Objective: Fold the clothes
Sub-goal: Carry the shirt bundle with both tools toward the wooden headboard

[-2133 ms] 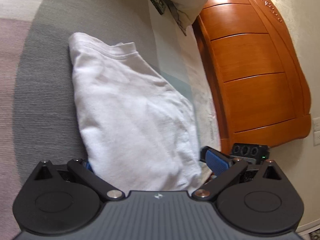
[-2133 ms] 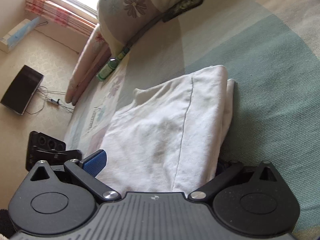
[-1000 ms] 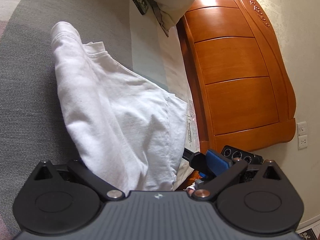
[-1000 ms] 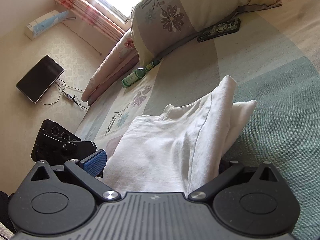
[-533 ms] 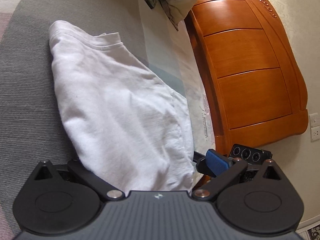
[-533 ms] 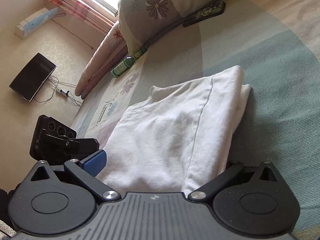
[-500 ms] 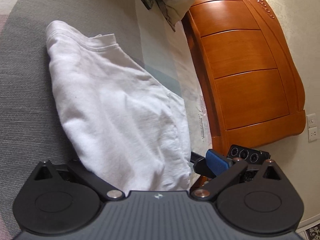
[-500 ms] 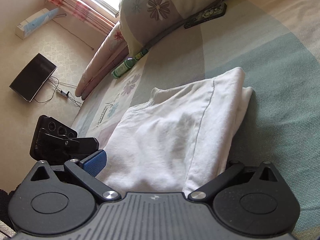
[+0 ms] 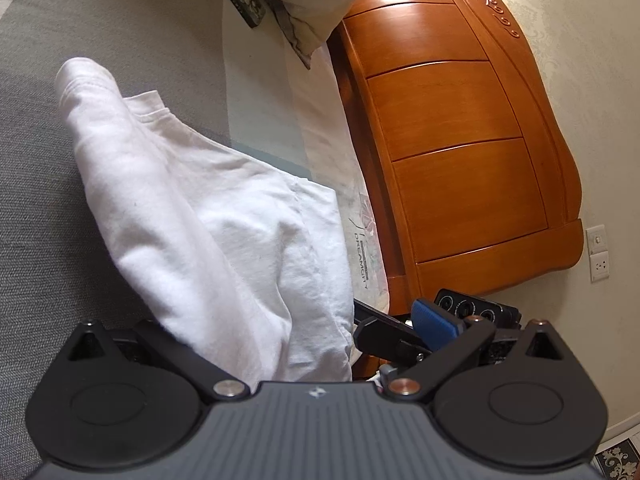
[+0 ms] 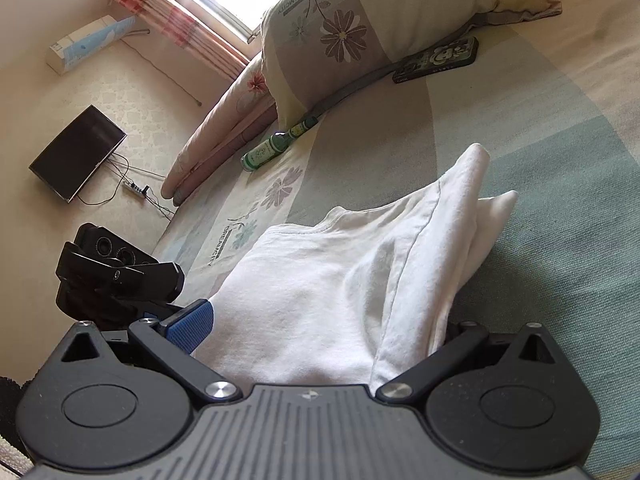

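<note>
A white garment, folded lengthwise, lies on the striped bed sheet. Its near end is raised and sags across my left gripper, whose jaws stand wide open. The cloth hides the left finger, while the blue pad of the right finger is bare. In the right wrist view the same garment drapes across my right gripper, also open. There the blue pad shows on the left and the cloth covers the right finger. Each gripper appears at the other's side, at the garment's near corners.
A phone and a flowered pillow lie beyond the garment, with a green bottle by the bed's edge. The orange wooden headboard rises to the right of the left gripper. A dark screen hangs on the wall.
The garment's near end was lifted, lowered about half a second ago, and now stands raised again on both grippers. Its left edge is bunched into a fold. The jaws have not changed width.
</note>
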{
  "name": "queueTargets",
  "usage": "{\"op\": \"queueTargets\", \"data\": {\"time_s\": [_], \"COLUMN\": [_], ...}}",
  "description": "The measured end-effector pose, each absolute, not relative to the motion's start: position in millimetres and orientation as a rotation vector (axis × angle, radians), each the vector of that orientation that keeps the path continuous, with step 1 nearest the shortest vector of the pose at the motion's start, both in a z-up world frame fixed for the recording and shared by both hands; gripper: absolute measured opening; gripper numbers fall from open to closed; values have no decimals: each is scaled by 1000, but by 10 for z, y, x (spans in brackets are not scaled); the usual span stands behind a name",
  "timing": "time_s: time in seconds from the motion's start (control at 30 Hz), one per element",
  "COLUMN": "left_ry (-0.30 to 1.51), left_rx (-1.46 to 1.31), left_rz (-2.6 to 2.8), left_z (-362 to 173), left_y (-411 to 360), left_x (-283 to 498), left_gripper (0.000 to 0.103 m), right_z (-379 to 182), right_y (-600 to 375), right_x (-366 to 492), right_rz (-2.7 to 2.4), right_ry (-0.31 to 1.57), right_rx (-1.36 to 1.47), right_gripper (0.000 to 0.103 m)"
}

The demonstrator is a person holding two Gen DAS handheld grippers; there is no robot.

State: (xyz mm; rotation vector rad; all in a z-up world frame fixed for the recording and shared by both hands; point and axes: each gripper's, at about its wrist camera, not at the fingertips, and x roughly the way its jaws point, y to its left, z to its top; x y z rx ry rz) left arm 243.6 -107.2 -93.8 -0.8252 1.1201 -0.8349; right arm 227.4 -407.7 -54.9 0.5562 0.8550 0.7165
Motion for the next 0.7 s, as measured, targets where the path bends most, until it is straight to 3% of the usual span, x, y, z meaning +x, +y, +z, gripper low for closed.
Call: {"op": "queueTargets", "data": {"time_s": [0.3,0.7], "left_ry": [1112,1111], "left_rx": [-789,-752], "left_rz": [-897,-1043], "left_z": [-841,-810], "left_y": [-1417,-2704], "left_x": [2590,3145], "left_gripper": [101,101], "right_z": [-399,-333], "right_y": [-4370,-5562], "right_x": [2312,2705], "right_rz": [675,527], "right_ry": [830,799], "right_rx": [513,507], "right_gripper": [103,103]}}
